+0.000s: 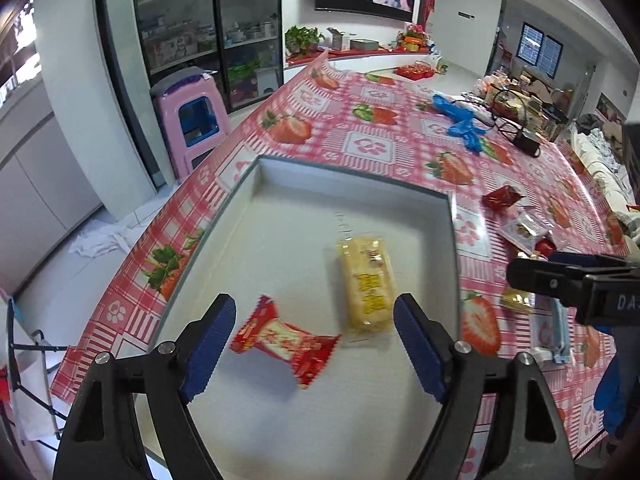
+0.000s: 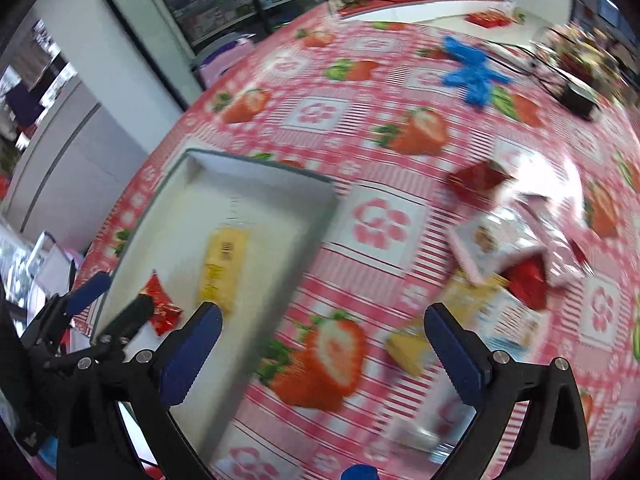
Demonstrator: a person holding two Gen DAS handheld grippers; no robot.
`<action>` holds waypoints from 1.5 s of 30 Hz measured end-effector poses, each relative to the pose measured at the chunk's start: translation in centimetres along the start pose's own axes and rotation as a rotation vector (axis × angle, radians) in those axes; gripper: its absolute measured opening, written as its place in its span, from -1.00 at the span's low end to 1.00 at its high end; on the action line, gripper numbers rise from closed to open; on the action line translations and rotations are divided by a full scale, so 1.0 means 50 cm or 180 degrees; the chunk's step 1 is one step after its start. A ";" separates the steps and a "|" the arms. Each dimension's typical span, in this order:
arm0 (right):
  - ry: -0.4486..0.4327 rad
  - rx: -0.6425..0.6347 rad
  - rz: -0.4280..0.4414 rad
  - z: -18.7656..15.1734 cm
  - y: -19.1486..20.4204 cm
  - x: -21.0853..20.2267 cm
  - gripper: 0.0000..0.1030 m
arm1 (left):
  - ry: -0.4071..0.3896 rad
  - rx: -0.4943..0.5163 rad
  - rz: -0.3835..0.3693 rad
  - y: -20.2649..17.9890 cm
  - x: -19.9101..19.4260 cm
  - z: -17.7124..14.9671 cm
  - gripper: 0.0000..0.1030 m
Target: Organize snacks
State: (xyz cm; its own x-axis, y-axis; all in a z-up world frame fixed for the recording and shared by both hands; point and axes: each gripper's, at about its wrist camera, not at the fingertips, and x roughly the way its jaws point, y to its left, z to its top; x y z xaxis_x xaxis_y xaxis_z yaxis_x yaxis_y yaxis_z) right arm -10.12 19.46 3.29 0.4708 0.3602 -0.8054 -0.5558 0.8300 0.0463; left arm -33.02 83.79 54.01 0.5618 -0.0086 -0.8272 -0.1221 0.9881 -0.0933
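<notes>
**A:** What are your hands doing?

**B:** My left hand-held gripper (image 1: 314,344) hangs over the white tray (image 1: 248,184) with its jaws spread and nothing pinched. The red-wrapped snack (image 1: 286,340) lies on the tray floor between its fingers, and the yellow snack pack (image 1: 366,284) lies just ahead of them. My right hand-held gripper (image 2: 322,354) is wide apart and empty too, over the desk (image 2: 376,224) beside the tray.

**A:** And the rest of the snacks?

**B:** The loose snack pile (image 2: 500,264) sits ahead and to the right of my right fingers.

**A:** What could go wrong?

**B:** The packets overlap, so closing there could catch two at once or push one away. The right view is blurred, so I could misjudge the reach. The slick wrappers may slip from the pads.
</notes>
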 end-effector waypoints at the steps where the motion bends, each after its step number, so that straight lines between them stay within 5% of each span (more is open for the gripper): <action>1: -0.0013 0.0060 -0.0007 -0.005 -0.017 -0.007 0.97 | -0.0009 0.0017 -0.0015 -0.007 -0.008 0.002 0.63; 16: -0.0069 0.0842 -0.0315 -0.089 -0.249 -0.081 0.97 | -0.0120 0.0253 -0.0227 -0.098 -0.121 0.019 0.64; 27: 0.0158 0.0747 -0.0427 -0.149 -0.253 -0.035 0.97 | -0.0007 0.0433 -0.0197 -0.154 -0.142 0.008 0.64; 31: 0.0222 0.0638 -0.0478 -0.144 -0.230 0.003 0.97 | 0.0104 0.0495 -0.0105 -0.174 -0.128 0.003 0.64; 38: 0.0196 0.0421 -0.1011 -0.145 -0.258 0.011 0.98 | 0.0351 0.0633 -0.0116 -0.204 -0.062 -0.006 0.65; 45: 0.0101 0.0289 -0.0965 -0.159 -0.291 -0.006 1.00 | 0.0563 0.0684 -0.0043 -0.210 0.027 -0.012 0.65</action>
State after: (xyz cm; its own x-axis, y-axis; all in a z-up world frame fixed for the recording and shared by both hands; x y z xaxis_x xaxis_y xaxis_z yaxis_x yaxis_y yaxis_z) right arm -7.63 3.86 -1.84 0.5833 0.0784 -0.8085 -0.3295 0.9326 -0.1472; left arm -31.46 73.31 53.53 0.4085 -0.0302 -0.9123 0.0713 0.9975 -0.0011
